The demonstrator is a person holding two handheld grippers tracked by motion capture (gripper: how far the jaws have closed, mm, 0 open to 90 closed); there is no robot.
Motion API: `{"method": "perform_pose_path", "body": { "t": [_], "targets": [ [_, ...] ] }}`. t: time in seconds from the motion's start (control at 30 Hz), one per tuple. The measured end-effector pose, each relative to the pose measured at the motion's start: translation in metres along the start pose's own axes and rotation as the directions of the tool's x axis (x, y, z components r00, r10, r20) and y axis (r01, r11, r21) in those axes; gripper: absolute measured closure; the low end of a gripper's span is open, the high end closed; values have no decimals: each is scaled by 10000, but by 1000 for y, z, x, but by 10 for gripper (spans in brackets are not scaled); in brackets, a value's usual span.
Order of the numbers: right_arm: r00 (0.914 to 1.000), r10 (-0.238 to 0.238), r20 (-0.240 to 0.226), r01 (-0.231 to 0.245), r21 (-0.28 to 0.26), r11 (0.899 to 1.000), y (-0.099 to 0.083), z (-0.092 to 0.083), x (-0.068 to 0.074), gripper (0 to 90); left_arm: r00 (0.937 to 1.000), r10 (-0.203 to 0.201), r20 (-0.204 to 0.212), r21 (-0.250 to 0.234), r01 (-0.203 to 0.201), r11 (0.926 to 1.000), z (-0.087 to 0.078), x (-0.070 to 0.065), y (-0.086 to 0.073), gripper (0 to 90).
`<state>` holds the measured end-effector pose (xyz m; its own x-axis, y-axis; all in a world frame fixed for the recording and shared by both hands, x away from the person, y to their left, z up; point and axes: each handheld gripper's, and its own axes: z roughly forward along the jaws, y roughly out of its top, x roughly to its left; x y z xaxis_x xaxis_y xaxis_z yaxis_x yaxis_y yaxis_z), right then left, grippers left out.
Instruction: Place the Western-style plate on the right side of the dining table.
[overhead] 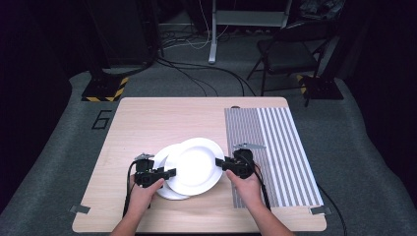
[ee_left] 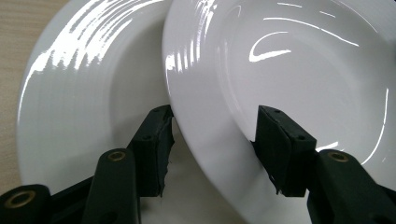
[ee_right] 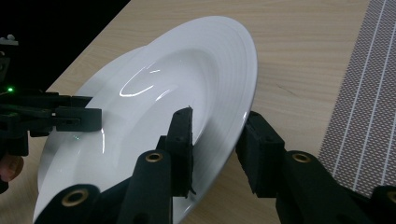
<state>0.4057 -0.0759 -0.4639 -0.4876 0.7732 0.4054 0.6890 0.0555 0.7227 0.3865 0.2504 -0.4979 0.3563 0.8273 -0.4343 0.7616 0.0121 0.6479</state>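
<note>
I read one marking: a dark figure "6" on the grey floor, just off the far left corner of the table. The plates and grippers carry no legible brand or label.

Taking the striped mat as my landmark: it covers the right part of the table. Two white plates lie on bare wood just left of its near half. The upper plate rests overlapping the lower plate, which sticks out from under it on the side away from the mat and toward the near edge.

My right gripper sits at the mat's left border, its body over the stripes, jaws pointing away from the mat. In the right gripper view its jaws are clenched on the upper plate's rim, one pad inside the bowl, the other beneath the rim; the plate is tilted, mat side raised.

My left gripper is at the plates' side away from the mat. In the left gripper view its jaws stand apart, straddling the upper plate's edge. One pad lies over the lower plate, the other pad over the upper plate's face. The near pad clears the rim, so I record this gripper as released.
</note>
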Motion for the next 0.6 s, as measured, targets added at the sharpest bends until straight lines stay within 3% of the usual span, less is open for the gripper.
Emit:
{"method": "perform_pose_path", "body": {
  "t": [0.3,0.47,0.53,0.6],
  "targets": [
    [9998,60,173,-58,-154,9999,-4,0,1,651,9995,-246,-216,-410,237,9989,-3,-7,-6,471],
    [9955,-317,890,353,-383,9986,-7,1,8,578,9982,-193,-574,-587,159,9982,-4,-11,-8,470],
    [9901,-457,1326,516,-417,9978,-11,1,13,507,9977,-209,-640,-673,166,9976,-5,-13,-9,472],
    [9890,-457,1408,521,-423,9977,-13,1,14,489,9971,-164,-741,-734,110,9972,-6,-14,-10,474]
  ]
}}
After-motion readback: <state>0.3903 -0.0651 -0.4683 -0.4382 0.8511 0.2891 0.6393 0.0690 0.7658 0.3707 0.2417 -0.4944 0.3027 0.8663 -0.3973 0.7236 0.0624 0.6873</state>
